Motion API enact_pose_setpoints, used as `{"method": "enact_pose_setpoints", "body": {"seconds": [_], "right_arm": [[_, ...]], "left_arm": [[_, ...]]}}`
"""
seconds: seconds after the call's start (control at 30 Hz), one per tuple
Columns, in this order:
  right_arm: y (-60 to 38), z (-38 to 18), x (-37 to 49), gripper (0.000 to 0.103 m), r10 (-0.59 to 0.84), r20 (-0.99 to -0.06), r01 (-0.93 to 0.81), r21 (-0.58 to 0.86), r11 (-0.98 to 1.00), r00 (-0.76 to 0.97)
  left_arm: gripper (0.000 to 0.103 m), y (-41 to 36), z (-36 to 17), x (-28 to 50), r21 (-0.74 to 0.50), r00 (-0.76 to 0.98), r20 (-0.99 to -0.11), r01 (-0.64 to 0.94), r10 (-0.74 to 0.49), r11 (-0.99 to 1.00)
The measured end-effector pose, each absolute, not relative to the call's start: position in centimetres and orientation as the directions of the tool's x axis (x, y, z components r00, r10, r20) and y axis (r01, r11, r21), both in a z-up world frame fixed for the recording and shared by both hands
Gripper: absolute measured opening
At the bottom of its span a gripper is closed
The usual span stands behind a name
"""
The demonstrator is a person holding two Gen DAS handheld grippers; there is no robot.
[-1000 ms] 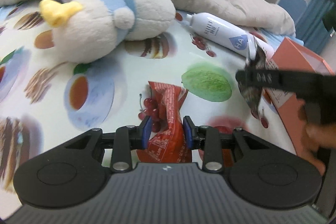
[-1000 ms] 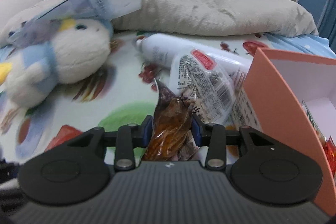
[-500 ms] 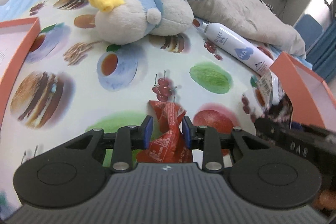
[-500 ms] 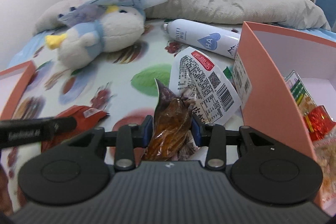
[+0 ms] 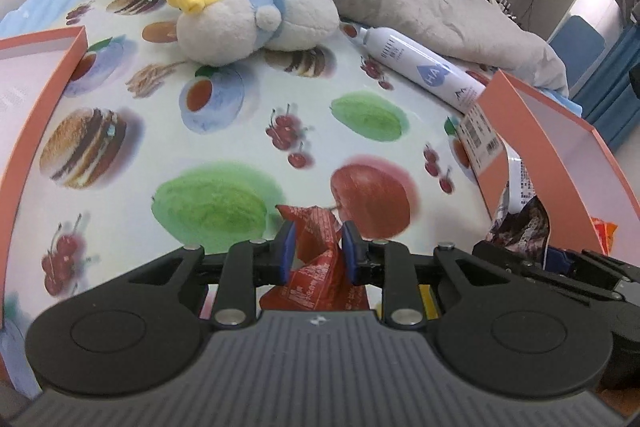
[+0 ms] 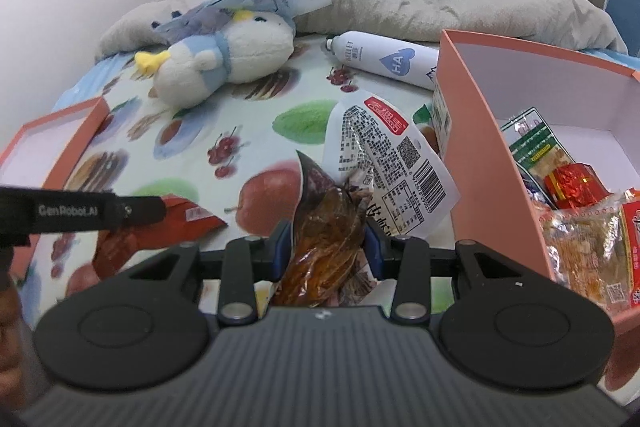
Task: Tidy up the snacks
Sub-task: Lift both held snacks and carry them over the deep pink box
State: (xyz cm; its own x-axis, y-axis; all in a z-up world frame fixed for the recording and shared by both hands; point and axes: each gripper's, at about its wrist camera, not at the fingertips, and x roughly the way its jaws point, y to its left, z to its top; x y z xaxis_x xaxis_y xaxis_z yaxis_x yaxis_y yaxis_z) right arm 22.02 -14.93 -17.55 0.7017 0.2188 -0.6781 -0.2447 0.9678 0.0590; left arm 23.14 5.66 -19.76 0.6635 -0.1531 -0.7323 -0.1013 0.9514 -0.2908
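The left hand-held gripper (image 5: 316, 251) holds a crumpled red snack packet (image 5: 316, 267) above the bed (image 5: 240, 131), near its front edge; its jaws are closing further on the wrapper. The right hand-held gripper (image 6: 326, 247) is clamped narrow on a brown snack packet (image 6: 324, 251) with a white label, just beside the wall of the orange box (image 6: 476, 163) at the bed's right edge, which already has snacks in it. The brown packet's loose label could catch on that wall and pull free of the pads. The two grippers are close together, so they could knock each other. The thin red wrapper, gripped by a crease, could slip out.
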Motion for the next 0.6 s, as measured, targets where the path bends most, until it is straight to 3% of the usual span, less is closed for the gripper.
{"method": "enact_pose_setpoints", "body": {"seconds": [0.6], "right_arm": [[-15.8,-13.6,20.4,0.041,0.287,-0.638,-0.291,0.103,0.951,0.715]], "left_arm": [[0.028,6.4,-15.4,22.0,-0.343,0.717,-0.673,-0.085,-0.182,0.936]]}}
